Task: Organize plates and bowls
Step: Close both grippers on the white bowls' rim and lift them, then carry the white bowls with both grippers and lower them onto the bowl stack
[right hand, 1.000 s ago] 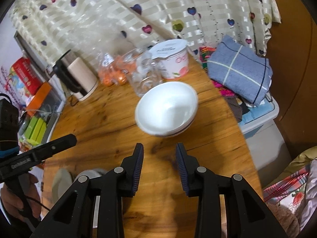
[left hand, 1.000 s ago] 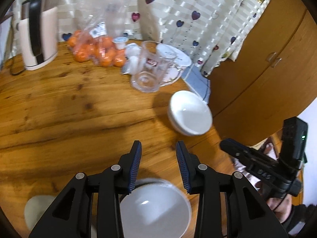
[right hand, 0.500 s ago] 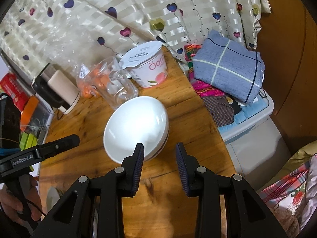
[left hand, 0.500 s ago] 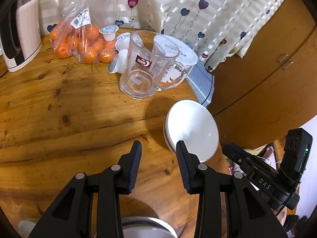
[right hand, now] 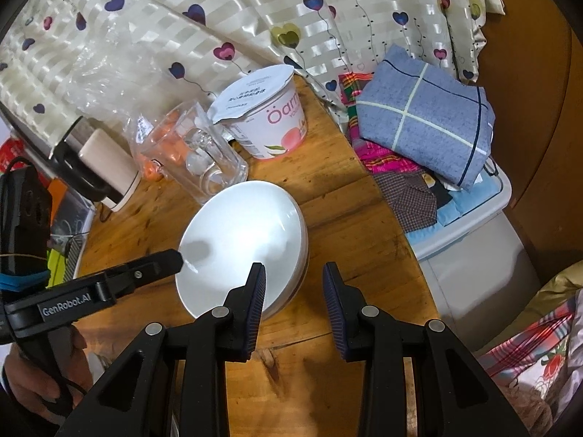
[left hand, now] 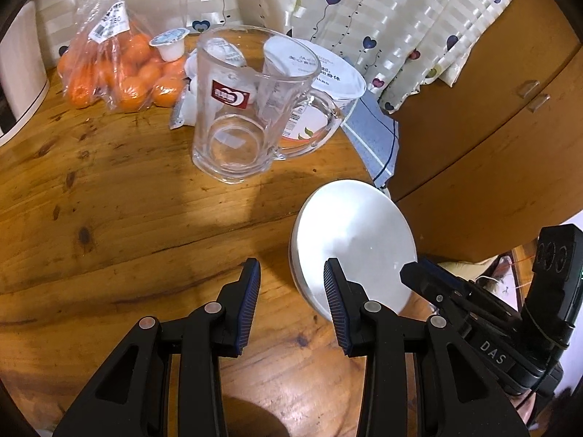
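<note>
A stack of white bowls (left hand: 355, 235) sits near the right edge of the wooden table (left hand: 127, 200); it also shows in the right wrist view (right hand: 244, 240). My left gripper (left hand: 291, 287) is open and empty, with its right finger over the stack's near-left rim. My right gripper (right hand: 293, 287) is open and empty, with its left finger over the stack's near-right rim. Each gripper shows in the other's view, one on each side of the stack: the right one (left hand: 473, 298) and the left one (right hand: 109, 284).
A glass mug (left hand: 247, 109) stands just behind the bowls, with a yogurt tub (right hand: 266, 116), a bag of oranges (left hand: 120, 69) and a kettle (right hand: 94, 160) beyond. Folded cloths on a plastic box (right hand: 426, 131) lie off the table's right edge.
Both grippers have moved forward to the white bowl stack and now flank it. The white dishes seen under my left gripper earlier have dropped out of view.
</note>
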The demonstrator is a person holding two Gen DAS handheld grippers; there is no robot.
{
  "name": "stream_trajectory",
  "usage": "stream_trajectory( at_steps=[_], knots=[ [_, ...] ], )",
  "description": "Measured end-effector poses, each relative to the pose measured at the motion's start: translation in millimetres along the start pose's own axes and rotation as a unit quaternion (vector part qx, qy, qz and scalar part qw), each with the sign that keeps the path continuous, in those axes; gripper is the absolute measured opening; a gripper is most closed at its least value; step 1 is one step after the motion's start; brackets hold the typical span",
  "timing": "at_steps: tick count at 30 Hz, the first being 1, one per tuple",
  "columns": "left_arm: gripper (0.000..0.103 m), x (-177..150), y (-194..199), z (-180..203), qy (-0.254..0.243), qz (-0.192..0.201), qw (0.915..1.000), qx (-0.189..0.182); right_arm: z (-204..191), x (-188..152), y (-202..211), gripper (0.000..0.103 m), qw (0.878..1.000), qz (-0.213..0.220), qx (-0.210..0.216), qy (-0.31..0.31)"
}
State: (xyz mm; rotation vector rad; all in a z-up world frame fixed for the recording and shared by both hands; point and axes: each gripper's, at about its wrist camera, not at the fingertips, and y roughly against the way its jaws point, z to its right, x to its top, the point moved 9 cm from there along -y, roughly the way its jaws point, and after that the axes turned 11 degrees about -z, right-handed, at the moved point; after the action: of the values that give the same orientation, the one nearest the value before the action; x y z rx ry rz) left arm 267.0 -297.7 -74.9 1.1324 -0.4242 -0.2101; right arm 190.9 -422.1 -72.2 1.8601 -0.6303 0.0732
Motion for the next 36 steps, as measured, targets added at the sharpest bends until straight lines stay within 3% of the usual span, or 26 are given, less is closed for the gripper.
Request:
stream_trajectory(
  at_steps=[7,10,13,22,36],
  knots=[
    [0.037,4.3,-13.1,-2.7,0.003,-0.009,0.9999,0.003,0.4,3.5,-5.9,0.024,1.0,-0.004,-0.003,0.001],
    [0.03,4.5,-16.8,-0.4,-0.001,-0.011,0.9999,-0.001,-0.9,3.1,-9.4,0.018,1.0,-0.007,-0.003,0.003],
    [0.023,2.6,-19.9,4.9,-0.008,-0.016,0.9998,-0.007,-1.7,3.5,-9.6,0.017,1.0,-0.005,-0.003,0.004],
    [0.022,-4.8,-14.2,6.0,-0.01,-0.012,0.9999,-0.002,-4.5,-0.8,-7.5,0.015,1.0,-0.006,0.001,0.003],
    [0.023,-33.0,31.7,1.7,-0.009,0.015,0.9998,0.007,-42.8,-18.7,28.1,0.015,0.999,0.014,0.012,0.031]
  ],
)
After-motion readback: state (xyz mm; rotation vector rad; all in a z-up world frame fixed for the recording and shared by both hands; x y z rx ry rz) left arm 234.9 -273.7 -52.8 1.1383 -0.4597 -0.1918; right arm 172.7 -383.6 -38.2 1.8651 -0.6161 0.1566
